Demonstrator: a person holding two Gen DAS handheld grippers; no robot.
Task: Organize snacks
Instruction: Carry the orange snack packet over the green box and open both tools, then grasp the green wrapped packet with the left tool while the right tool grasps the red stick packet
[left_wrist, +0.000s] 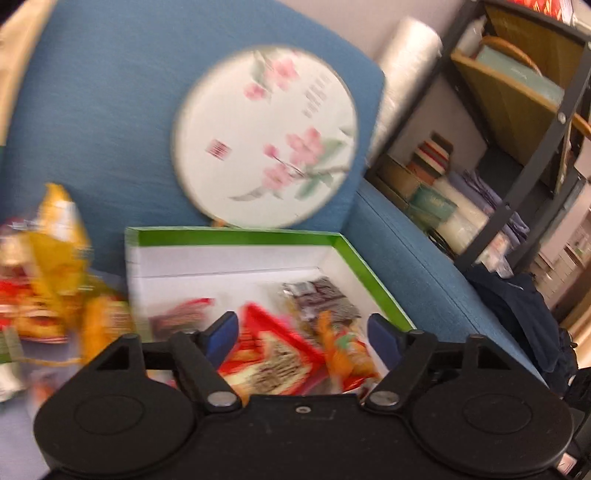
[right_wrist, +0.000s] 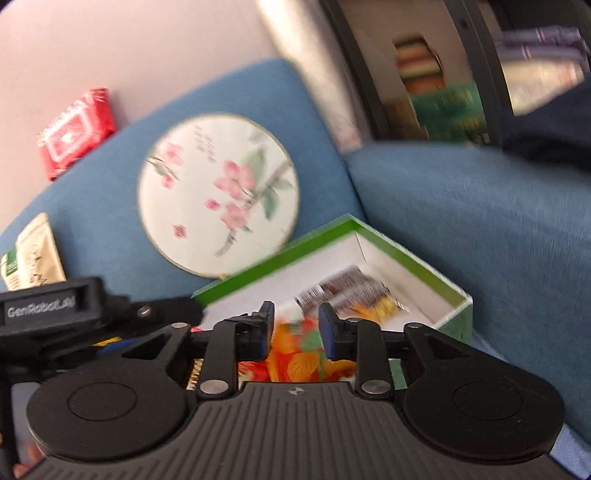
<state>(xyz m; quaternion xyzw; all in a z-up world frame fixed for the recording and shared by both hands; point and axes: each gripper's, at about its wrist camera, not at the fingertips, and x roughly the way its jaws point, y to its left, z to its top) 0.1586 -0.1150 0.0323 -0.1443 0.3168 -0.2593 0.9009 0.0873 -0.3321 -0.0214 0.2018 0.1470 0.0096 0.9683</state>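
A white box with a green rim (left_wrist: 236, 236) lies on the blue sofa seat and holds several snack packets: a red one (left_wrist: 280, 354), a dark one (left_wrist: 321, 295) and an orange one (left_wrist: 343, 350). My left gripper (left_wrist: 303, 332) hovers over the box's near side, jaws wide open with nothing between the pads. More yellow and red snack bags (left_wrist: 55, 280) are heaped outside the box to the left, blurred. In the right wrist view my right gripper (right_wrist: 295, 325) is open over the box (right_wrist: 417, 258), above the orange packet (right_wrist: 299, 354); its pads are clear of the packet. The dark packet (right_wrist: 347, 288) lies beyond.
A round fan with pink flowers (left_wrist: 266, 136) leans on the blue sofa back (left_wrist: 92, 110) behind the box. A red wipes pack (right_wrist: 74, 129) and a beige pouch (right_wrist: 37, 251) sit at the left. Metal shelving (left_wrist: 517, 129) and a dark garment (left_wrist: 524, 314) stand right of the armrest (left_wrist: 424, 258).
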